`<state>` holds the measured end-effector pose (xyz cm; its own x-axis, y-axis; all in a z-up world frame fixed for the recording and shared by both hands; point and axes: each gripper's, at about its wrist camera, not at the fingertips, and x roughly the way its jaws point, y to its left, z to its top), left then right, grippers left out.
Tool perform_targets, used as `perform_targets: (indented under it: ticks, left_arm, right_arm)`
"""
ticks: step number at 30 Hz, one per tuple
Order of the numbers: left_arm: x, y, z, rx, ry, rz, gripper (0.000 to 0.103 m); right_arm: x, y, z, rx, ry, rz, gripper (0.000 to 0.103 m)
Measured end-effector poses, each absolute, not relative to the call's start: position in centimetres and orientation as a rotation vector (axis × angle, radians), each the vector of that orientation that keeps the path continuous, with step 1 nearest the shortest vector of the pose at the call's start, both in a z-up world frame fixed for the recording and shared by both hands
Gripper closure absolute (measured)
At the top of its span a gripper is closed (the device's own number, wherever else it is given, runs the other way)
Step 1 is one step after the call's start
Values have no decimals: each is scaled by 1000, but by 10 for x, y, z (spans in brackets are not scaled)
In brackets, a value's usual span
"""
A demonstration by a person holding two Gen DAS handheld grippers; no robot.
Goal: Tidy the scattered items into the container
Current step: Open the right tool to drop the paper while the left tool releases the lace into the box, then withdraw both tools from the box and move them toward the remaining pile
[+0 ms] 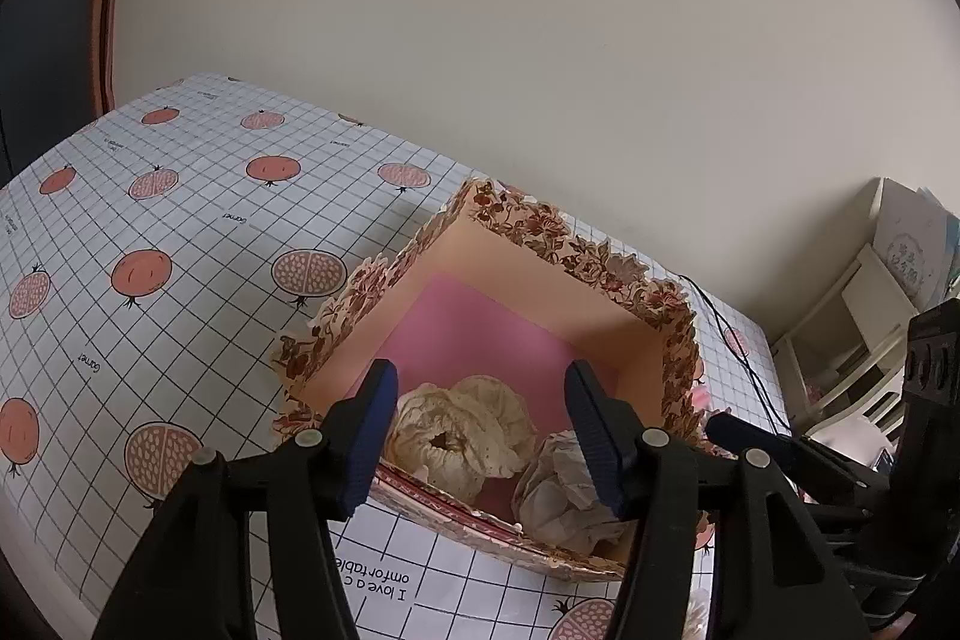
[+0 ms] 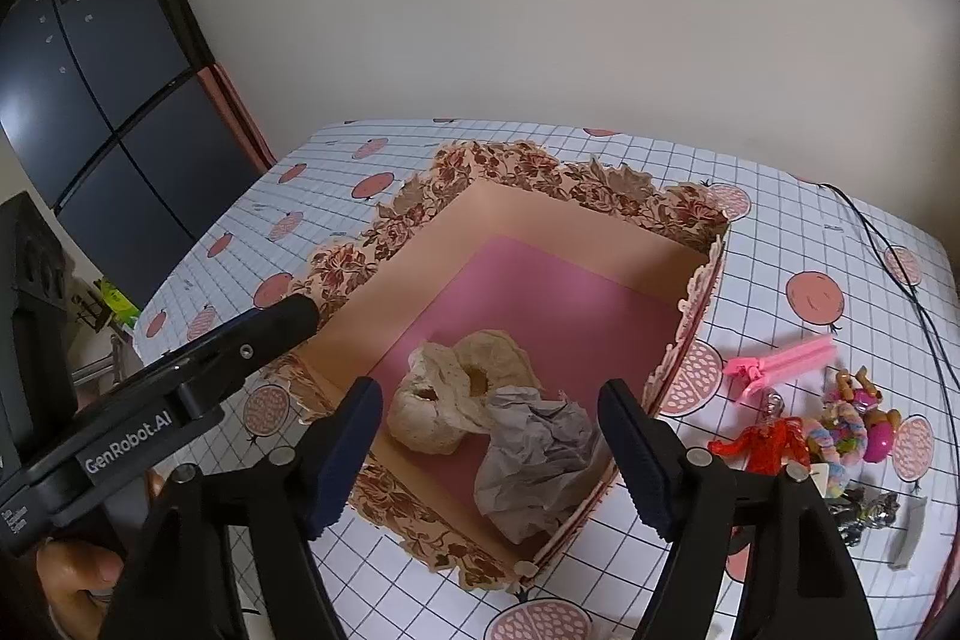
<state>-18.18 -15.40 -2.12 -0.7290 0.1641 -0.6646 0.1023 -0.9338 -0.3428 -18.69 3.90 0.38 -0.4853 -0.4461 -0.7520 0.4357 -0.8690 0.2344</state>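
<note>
Both grippers hang over the floral box [image 2: 606,196], low in each frame. In the left wrist view the left gripper [image 1: 480,436] stands with its jaws apart and nothing pressed between them; the cream scrunchie [image 1: 462,430] and the crumpled paper [image 1: 561,496] lie on the box's pink floor behind them, the right finger covering part of the paper. The near wall of the box is largely hidden by the black gripper frame.

In the right wrist view the right gripper [image 2: 489,451] is likewise spread wide and empty — scrunchie and paper rest below it, touching each other, in the lower part of the box. The left gripper enters from the left edge, its tip at the box's rim, with a thumb [image 2: 78,574] cut off at the lower left corner.

Still on the checked tablecloth [image 2: 780,220], at the right of the frame: a pink clip [image 2: 780,364], a red trinket [image 2: 762,445], a pastel hair tie [image 2: 837,445] and a pile of small shiny pieces too jumbled to name — partly behind the right finger.
</note>
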Motion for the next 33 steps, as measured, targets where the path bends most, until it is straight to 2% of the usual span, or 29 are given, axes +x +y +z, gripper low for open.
perform_targets:
  ticks: [11,23,27,33]
  left_arm:
    - [-178,-149,-9,-1161,-531,2845,43]
    - [-148,-103,50,-1072,-418,2839,42]
    - [-136,-73,54,-1090,-365,2782,39]
    - [-120,-18,30,-1214,-256,2632,39]
  right_arm:
    - [-179,57,20,1194,-36,-2378,24]
    - [-133,134,95,1120,5,-2555,24]
    - [-120,165,95,1168,7,-2583,24]
    - [-112,210,73,1294,-49,-2622,24]
